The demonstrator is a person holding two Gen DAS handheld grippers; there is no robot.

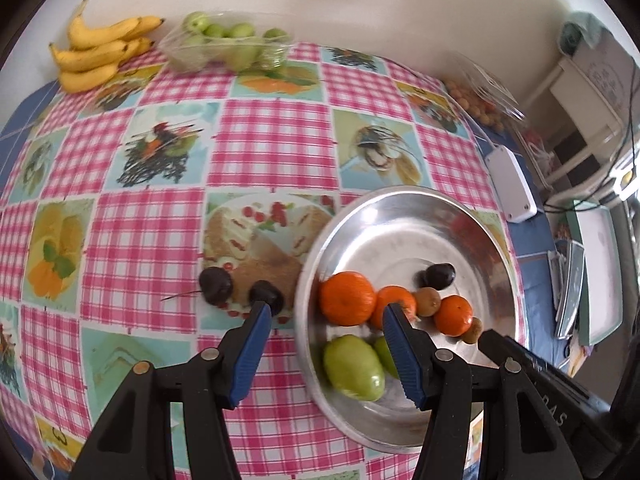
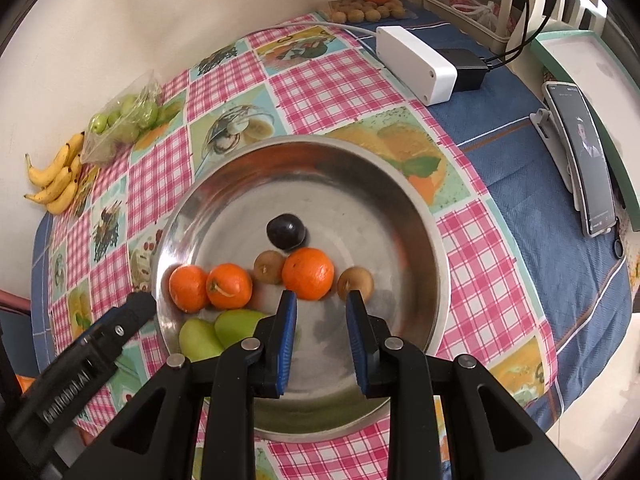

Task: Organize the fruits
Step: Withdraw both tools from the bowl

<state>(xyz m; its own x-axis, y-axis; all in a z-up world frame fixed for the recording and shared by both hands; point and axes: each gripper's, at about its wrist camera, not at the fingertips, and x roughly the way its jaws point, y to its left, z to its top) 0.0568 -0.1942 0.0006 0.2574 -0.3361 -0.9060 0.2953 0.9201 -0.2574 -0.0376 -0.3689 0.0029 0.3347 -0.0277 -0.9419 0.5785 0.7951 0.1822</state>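
Both grippers stand with their jaws apart and nothing between them. In the left wrist view, the left gripper [image 1: 326, 310] is spread wide, straddling the near-left rim of the steel bowl [image 1: 476, 216]: its left blue pad [image 1: 250, 354] sits just in front of a dark plum [image 1: 267, 294] lying on the tablecloth [image 1: 272, 136], though whether they touch cannot be told, and its right pad reaches over the bowl in front of the oranges. A second dark plum [image 1: 216, 286] lies just beside the first, outside the bowl.

In the right wrist view, the right gripper [image 2: 322, 300] hangs over the near part of the bowl, moderately open, gripping nothing; its fingertips end just short of an orange [image 2: 308, 274] and a small brown fruit [image 2: 355, 283].

Inside the bowl lie three oranges, two green fruits [image 2: 218, 334] at the near-left side, two small brown fruits and one dark plum [image 2: 285, 231] near the middle. The far and right parts of the bowl floor are bare metal.

At the far edge of the table, by the wall, rest bananas [image 1: 98, 52], a clear bag of small green fruits [image 1: 228, 46] and a clear tub of small brown fruits [image 2: 366, 10]. A white box [image 2: 416, 64] sits to the right beyond the bowl, and a phone [image 2: 586, 156] leans at the right edge. Open checked cloth stretches between the bowl and the bananas.
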